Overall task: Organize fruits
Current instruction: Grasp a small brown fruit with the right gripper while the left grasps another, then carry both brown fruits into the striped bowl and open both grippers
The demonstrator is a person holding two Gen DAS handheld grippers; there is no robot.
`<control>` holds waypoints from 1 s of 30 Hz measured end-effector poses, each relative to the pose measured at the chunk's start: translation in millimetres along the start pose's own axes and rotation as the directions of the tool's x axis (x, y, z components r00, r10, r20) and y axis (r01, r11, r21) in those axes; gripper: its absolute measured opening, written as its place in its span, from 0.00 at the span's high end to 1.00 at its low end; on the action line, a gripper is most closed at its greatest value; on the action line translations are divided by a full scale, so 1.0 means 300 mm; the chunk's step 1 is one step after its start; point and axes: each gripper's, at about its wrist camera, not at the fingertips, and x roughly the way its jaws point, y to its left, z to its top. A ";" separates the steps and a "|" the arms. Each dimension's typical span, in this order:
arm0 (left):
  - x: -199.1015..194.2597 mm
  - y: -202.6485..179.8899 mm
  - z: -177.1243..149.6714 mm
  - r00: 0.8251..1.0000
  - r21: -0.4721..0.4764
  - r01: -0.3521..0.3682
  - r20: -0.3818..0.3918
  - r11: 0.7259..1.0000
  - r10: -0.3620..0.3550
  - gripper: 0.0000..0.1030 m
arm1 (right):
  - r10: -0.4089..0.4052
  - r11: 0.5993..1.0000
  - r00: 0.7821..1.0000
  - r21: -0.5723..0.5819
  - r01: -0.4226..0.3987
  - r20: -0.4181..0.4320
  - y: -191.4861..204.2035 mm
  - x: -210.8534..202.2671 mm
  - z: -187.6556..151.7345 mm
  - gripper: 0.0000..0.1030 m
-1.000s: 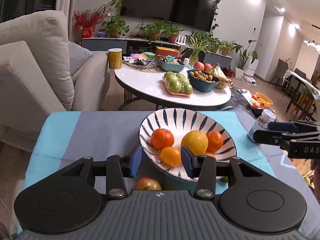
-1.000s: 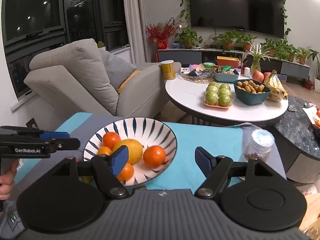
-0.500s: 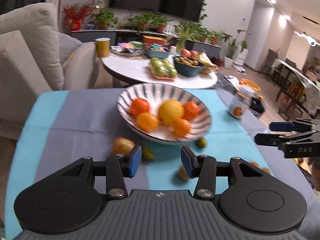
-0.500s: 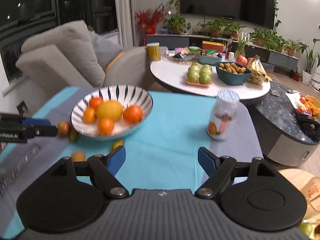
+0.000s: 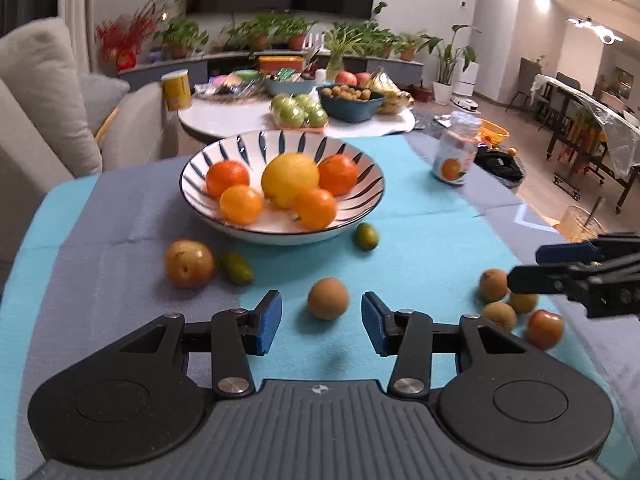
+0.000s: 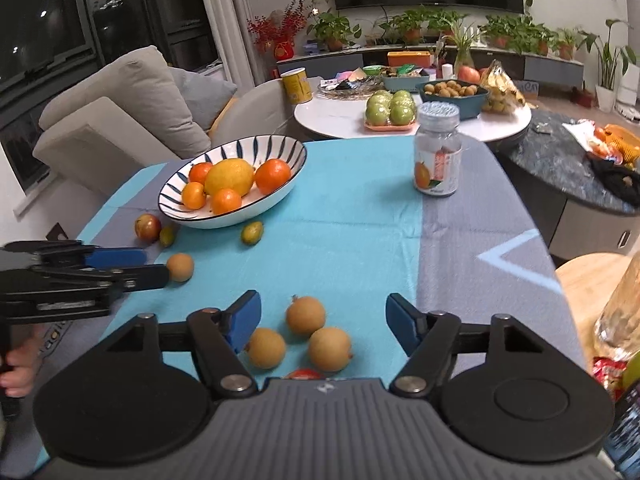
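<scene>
A striped bowl holds oranges and a yellow lemon. Loose fruit lies on the blue-grey cloth: a red-yellow plum, two small green fruits, and a brown round fruit. My left gripper is open and empty, with that brown fruit just ahead between its fingers. My right gripper is open and empty above three brown fruits. A red fruit lies near them.
A clear jar with an orange label stands on the cloth at the back right. Behind the table are a sofa and a white round table with more fruit. A wooden stool stands at the right.
Both grippers have pulled back from the bowl toward the near edge of the table, bringing the loose fruits into view. Both stay open.
</scene>
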 end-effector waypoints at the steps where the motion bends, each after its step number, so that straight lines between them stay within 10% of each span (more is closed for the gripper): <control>1: 0.010 0.005 -0.001 1.000 -0.004 -0.001 -0.003 1.000 0.001 0.60 | 0.004 1.000 1.000 -0.004 -0.004 -0.003 0.006 0.003 0.000 0.28; 11: 0.034 0.007 -0.010 0.999 0.003 0.031 -0.020 1.000 -0.030 0.78 | 0.003 0.998 0.999 -0.055 -0.005 -0.038 0.033 0.056 0.006 0.29; 30: 0.052 0.004 -0.018 0.998 0.012 0.055 0.009 0.998 -0.056 0.79 | 0.021 0.997 0.997 -0.079 -0.027 -0.076 0.054 0.072 0.015 0.33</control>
